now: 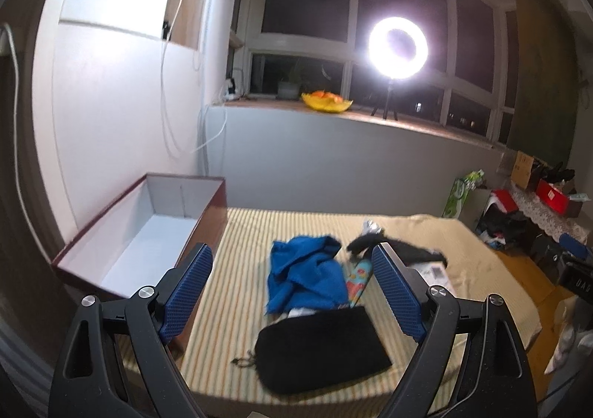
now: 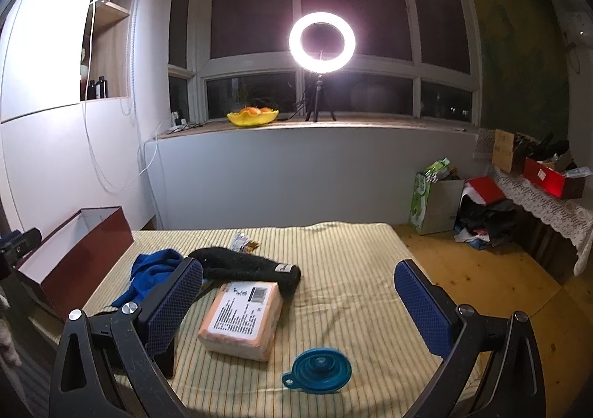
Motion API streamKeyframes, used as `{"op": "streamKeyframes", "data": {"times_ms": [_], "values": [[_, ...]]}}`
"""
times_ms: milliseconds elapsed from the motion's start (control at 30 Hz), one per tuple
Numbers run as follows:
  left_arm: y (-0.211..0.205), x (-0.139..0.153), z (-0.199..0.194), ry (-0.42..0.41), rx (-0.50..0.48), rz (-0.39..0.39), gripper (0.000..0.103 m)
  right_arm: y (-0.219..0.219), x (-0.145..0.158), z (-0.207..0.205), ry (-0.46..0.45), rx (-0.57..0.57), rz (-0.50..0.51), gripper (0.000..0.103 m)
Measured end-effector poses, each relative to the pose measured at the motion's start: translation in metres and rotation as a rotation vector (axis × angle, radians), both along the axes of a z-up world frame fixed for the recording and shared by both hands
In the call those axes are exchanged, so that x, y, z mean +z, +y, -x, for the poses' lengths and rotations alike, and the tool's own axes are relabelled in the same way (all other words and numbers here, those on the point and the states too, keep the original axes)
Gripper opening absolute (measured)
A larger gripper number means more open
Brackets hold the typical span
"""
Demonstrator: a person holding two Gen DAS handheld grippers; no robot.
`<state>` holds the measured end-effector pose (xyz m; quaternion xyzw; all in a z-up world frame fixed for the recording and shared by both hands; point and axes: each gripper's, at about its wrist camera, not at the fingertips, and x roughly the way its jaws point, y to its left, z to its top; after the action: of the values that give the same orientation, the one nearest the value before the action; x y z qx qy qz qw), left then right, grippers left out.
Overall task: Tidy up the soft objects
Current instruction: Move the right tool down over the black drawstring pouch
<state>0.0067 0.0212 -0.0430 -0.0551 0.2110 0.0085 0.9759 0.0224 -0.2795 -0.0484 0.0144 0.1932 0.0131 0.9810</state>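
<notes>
I'm in a home, a lived-in room at night: dark window (image 2: pixel 311 6), fruit bowl (image 2: pixel 252 117) on the sill, ring light (image 2: pixel 321 40), wooden floor (image 2: pixel 478 269), clothes pile (image 2: pixel 485 221) by the wall.

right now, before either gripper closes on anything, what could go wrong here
1. The blue cloth overlaps a patterned item and touches the black drawstring pouch; the open left gripper may snag more than one.
2. The labelled package and teal collapsible funnel lie nearest the open right gripper; neither looks soft, so they could be boxed by mistake.
3. The open box sits at the table's left edge, so a push might shift it.
</notes>
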Motion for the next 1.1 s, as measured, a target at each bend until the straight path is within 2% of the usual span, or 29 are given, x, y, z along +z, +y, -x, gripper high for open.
{"op": "streamKeyframes", "data": {"times_ms": [233, 433, 667, 800, 933, 1100], "values": [[0.014, -0.03, 0.0, 0.117, -0.002, 0.024, 0.088, 0.008, -0.016, -0.008, 0.072, 0.118, -0.056, 0.102], [0.024, -0.065, -0.001, 0.242, -0.044, 0.105, 0.088, 0.038, -0.028, -0.013, 0.135, 0.29, -0.052, 0.102], [0.019, -0.089, -0.001, 0.31, -0.097, 0.121, 0.087, 0.084, -0.063, -0.032, 0.325, 0.497, -0.092, 0.102], [0.021, -0.098, -0.008, 0.349, -0.131, 0.164, 0.085, 0.105, -0.077, -0.041, 0.397, 0.544, -0.08, 0.099], [0.019, -0.107, -0.013, 0.375, -0.156, 0.169, 0.078, 0.118, -0.088, -0.055, 0.484, 0.574, -0.102, 0.089], [0.016, -0.118, -0.018, 0.403, -0.19, 0.177, 0.077, 0.132, -0.101, -0.074, 0.553, 0.58, -0.086, 0.087]]}}
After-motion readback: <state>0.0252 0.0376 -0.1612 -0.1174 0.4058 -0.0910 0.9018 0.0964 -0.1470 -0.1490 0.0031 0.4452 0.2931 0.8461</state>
